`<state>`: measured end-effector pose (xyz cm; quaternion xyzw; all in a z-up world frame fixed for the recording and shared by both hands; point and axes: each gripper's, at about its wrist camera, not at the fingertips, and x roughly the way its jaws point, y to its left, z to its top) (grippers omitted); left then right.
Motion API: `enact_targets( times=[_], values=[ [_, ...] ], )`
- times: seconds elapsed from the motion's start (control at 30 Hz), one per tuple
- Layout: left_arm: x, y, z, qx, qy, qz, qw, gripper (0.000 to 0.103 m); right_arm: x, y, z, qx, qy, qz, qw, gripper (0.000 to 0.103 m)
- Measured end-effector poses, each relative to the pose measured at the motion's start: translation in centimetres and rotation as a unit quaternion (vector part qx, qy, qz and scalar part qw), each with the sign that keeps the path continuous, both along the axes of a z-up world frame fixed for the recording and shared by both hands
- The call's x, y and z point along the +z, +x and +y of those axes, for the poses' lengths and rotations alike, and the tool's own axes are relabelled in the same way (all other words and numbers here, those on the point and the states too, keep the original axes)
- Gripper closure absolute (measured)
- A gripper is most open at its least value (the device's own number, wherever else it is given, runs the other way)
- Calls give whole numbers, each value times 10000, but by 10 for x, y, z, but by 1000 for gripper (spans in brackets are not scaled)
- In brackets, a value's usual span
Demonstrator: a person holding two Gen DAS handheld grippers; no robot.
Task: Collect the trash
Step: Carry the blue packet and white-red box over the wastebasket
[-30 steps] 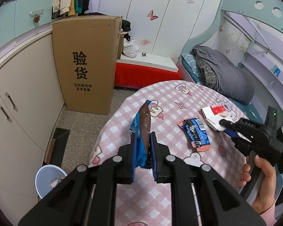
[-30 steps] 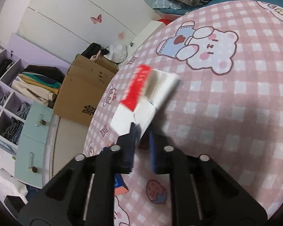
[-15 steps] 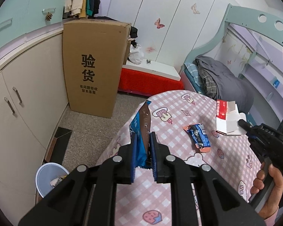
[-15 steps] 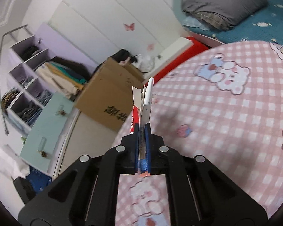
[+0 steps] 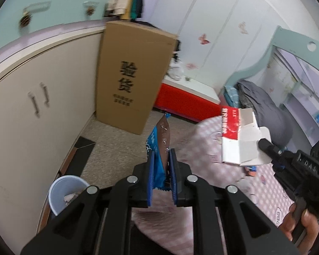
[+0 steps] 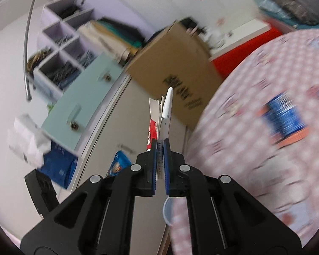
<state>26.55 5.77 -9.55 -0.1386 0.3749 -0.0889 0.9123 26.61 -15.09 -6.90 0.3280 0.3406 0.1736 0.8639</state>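
Left gripper [image 5: 161, 171]: jaws clamped narrow on a blue snack wrapper [image 5: 159, 140], which stands upright between them at centre frame, held by its lower edge so the loose end stays off the table.
Right gripper [image 6: 159, 165]: jaws pinched nearly together on a flattened red-and-white carton [image 6: 162, 116], seen edge-on at centre; in the left wrist view the carton [image 5: 238, 136] sits at right of frame, gripped by one white flap.
Bin [image 5: 66, 193]: pale blue, on the floor at lower left beside the cabinet [image 5: 32, 114], some scraps already inside (likely where both pieces are headed).
Table [image 5: 261, 191]: pink checked cloth, lower right; the left gripper sits over its edge, on the bin side.
Left behind: another blue wrapper [image 6: 285, 119] lies flat on the cloth at right of the right wrist view, blurred.
Backdrop: a tall cardboard box [image 5: 131, 74] stands against the cabinet, upper centre.
Progress: two pieces in hand, neither dropped yet; one wrapper remains.
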Motion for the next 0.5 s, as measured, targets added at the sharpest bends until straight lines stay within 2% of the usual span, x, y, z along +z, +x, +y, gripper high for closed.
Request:
enact_targets(
  times=[0.17, 0.4, 0.5],
  values=[
    [-24, 2, 59, 503, 118, 195, 9985, 90, -26, 21, 65, 511, -115, 231, 9984, 97],
    [-71, 11, 131, 1010, 129, 649, 9927, 89, -79, 46, 151, 1062, -393, 697, 9911, 97],
    [-88, 16, 153, 1240, 291, 793, 9887, 82, -101, 53, 177, 1204, -576, 841, 9875, 97]
  ],
)
